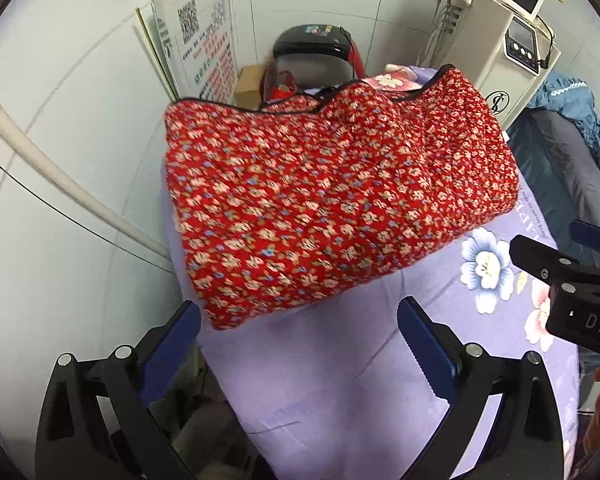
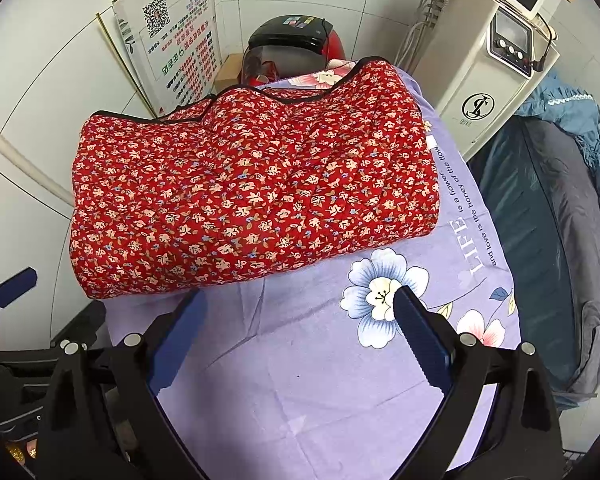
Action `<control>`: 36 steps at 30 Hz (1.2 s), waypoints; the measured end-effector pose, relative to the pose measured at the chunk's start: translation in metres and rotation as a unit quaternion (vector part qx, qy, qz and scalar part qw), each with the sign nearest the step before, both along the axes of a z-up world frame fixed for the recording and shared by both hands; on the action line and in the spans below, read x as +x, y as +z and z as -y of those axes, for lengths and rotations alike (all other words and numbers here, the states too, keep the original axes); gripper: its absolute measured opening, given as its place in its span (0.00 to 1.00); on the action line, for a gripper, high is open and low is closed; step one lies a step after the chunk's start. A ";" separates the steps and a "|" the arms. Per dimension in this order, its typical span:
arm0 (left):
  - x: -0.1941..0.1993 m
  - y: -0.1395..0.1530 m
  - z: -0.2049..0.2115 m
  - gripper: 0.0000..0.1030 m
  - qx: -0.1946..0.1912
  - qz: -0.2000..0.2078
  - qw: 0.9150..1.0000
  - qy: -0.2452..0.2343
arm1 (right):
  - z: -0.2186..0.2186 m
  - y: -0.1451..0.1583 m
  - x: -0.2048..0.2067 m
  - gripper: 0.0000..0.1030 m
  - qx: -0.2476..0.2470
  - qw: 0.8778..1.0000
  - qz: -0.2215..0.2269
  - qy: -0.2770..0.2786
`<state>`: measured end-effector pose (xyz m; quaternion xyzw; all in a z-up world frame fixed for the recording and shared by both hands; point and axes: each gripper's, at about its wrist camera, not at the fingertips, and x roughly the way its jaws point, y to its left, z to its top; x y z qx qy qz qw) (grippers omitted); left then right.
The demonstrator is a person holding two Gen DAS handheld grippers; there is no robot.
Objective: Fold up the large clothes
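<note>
Plainly, the red floral quilted garment lies folded, seemingly padded; both tongs released.

A red quilted garment with a small pink-and-blue flower print is lying folded into a thick, puffy rectangle. Black piping is running along its far edge, where the layers are gaping a little and bulging upward. It is resting flat on the lilac flowered sheet, toward the far end, its near corner overhanging the sheet's left edge.
</note>
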<state>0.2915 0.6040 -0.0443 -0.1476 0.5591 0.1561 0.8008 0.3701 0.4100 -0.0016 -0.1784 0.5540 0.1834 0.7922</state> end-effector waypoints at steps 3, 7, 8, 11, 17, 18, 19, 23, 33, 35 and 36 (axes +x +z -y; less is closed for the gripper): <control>-0.001 -0.001 0.000 0.94 -0.001 0.002 1.000 0.002 | -0.001 -0.001 0.000 0.90 -0.001 1.000 -0.002 0.001; -0.001 0.000 0.000 0.94 0.007 0.000 1.000 0.006 | -0.002 -0.002 -0.001 0.90 -0.002 1.000 -0.002 0.004; 0.000 0.000 0.000 0.94 0.007 0.000 1.000 0.007 | -0.002 -0.002 -0.001 0.90 -0.002 1.000 -0.001 0.005; 0.000 -0.002 -0.001 0.94 0.010 -0.005 1.000 0.011 | -0.002 -0.002 -0.001 0.90 0.000 1.000 -0.002 0.004; -0.001 -0.004 0.000 0.94 0.011 -0.009 1.000 0.010 | -0.003 -0.003 -0.001 0.90 -0.002 1.000 -0.004 0.006; -0.001 -0.004 0.000 0.94 0.012 -0.010 1.000 0.010 | -0.004 -0.003 -0.001 0.90 -0.002 1.000 -0.004 0.006; -0.001 -0.005 0.000 0.94 0.012 -0.011 1.000 0.011 | -0.003 -0.003 -0.001 0.90 -0.002 1.000 -0.004 0.006; -0.001 -0.009 -0.001 0.94 0.010 -0.017 1.000 0.016 | -0.003 -0.003 -0.002 0.90 -0.002 1.000 -0.003 0.006; 0.000 -0.010 0.001 0.94 0.019 -0.025 0.999 0.011 | -0.003 -0.003 -0.002 0.90 -0.002 1.000 -0.002 0.004; 0.000 -0.010 0.000 0.94 0.025 -0.028 0.999 0.013 | -0.003 -0.004 -0.002 0.90 -0.001 1.000 -0.003 0.004; 0.000 -0.010 0.001 0.94 0.029 -0.029 0.999 0.014 | -0.003 -0.004 -0.001 0.90 -0.001 1.000 -0.002 0.003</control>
